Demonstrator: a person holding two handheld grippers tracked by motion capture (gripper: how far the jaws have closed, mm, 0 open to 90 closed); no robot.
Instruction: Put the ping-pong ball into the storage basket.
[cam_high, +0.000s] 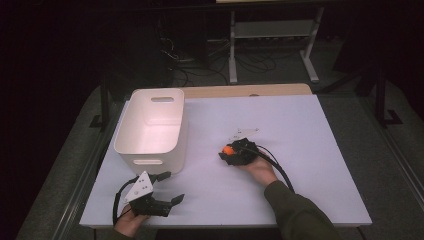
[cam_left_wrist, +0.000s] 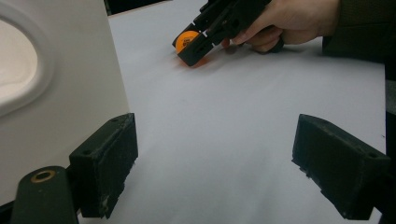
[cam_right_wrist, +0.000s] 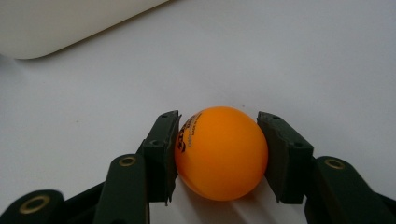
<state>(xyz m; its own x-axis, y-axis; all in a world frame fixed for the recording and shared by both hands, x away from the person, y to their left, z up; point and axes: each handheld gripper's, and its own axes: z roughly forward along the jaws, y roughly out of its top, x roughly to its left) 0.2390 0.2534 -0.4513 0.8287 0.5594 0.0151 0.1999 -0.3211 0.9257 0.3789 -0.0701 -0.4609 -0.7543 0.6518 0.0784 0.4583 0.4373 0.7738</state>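
Right of the white rectangular plastic bin (cam_high: 150, 127), near the middle of the white-topped bench (cam_high: 310, 150), sits a small, smooth, glossy orange ball (cam_right_wrist: 220, 152) with dark printed lettering on one side. It rests low on the bench surface, pinched squarely between the two black jaws of the right gripper (cam_right_wrist: 218, 154); each jaw pad presses flat against an opposite side of the ball, so the jaws are closed down to the ball's width and hold it. In the high view the right gripper (cam_high: 235, 151) points toward the bin, held by the person's right hand (cam_high: 260, 170), with the ball (cam_high: 228, 149) at its tip, well apart from the bin's wall. The bin stands upright with a handle cut-out at each end, and the part of its inside that can be seen holds nothing. Just in front of the bin's near end, the left gripper (cam_high: 167, 187) lies low over the bench in the left hand (cam_high: 131, 220), its jaws spread wide with only bare bench between them and one jaw beside the bin wall (cam_left_wrist: 60, 88).
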